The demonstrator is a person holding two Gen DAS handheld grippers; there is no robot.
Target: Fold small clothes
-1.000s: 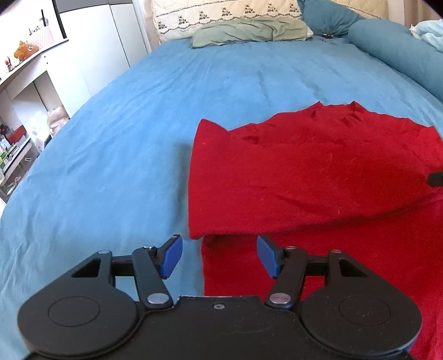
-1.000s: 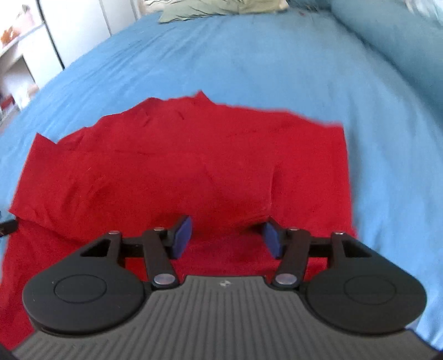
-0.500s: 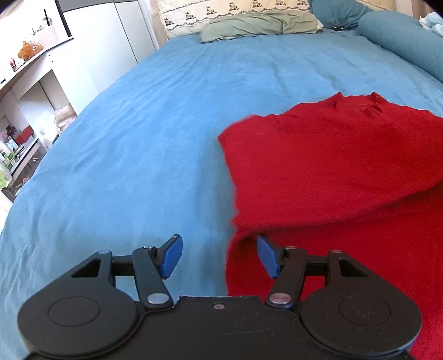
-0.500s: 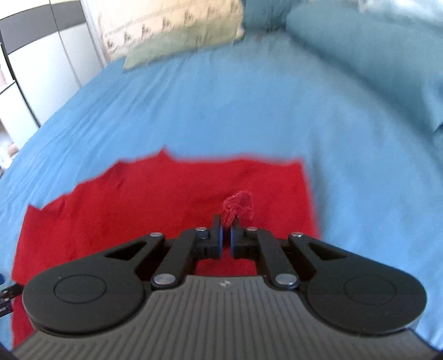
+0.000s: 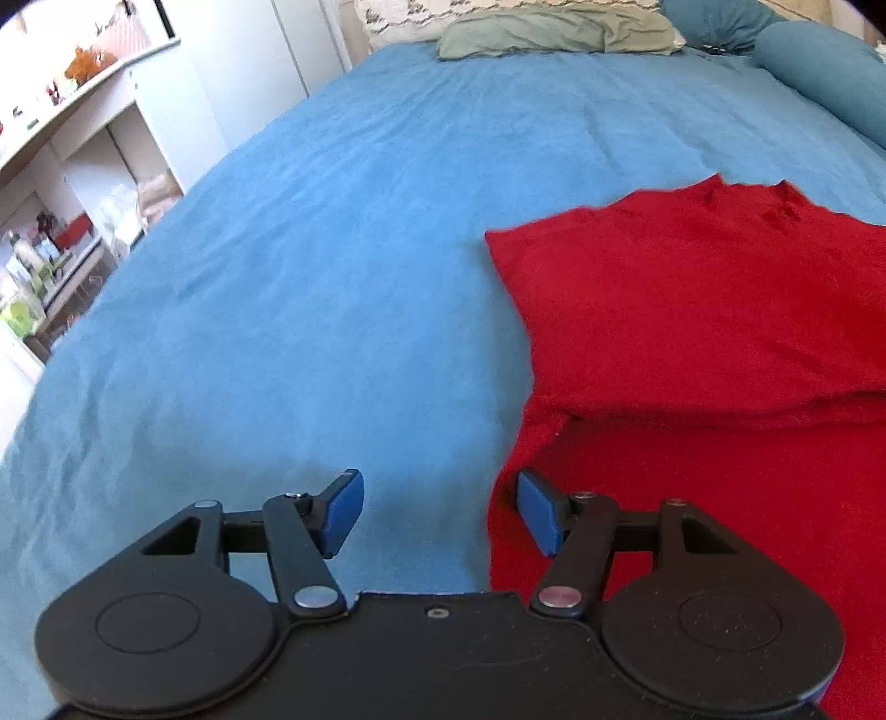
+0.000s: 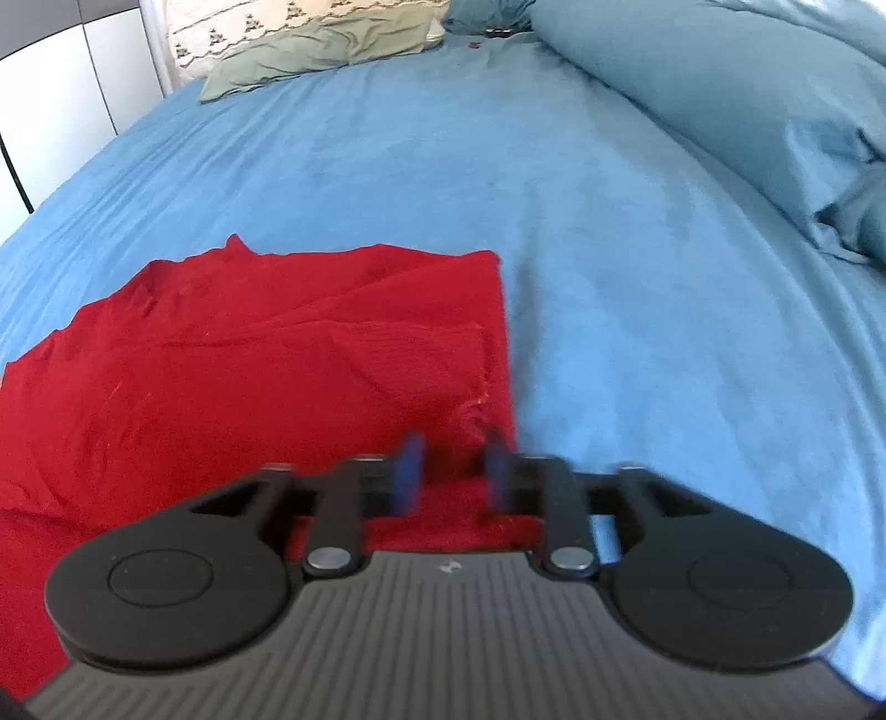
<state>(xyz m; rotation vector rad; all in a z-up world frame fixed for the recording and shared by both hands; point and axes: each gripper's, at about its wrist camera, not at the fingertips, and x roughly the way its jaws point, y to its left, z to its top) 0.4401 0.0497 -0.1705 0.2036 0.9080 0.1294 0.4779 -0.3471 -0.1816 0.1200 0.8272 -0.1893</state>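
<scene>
A blue-sheeted bed point(image 5: 343, 232) filled the sunlit room, pillows point(image 5: 554, 27) at its head, white shelves point(image 5: 72, 183) alongside.

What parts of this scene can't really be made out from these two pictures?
- Right hand-held gripper, right wrist view: fingertips motion-blurred, so contact with the red knitted garment is unclear.
- Garment's near edge: hidden under each gripper body in both views.
- Garment's right side, left wrist view: cut off by the frame edge.
- White shelf clutter, left wrist view: too small to identify.
- Left hand-held gripper: open over the blue bedsheet.
</scene>
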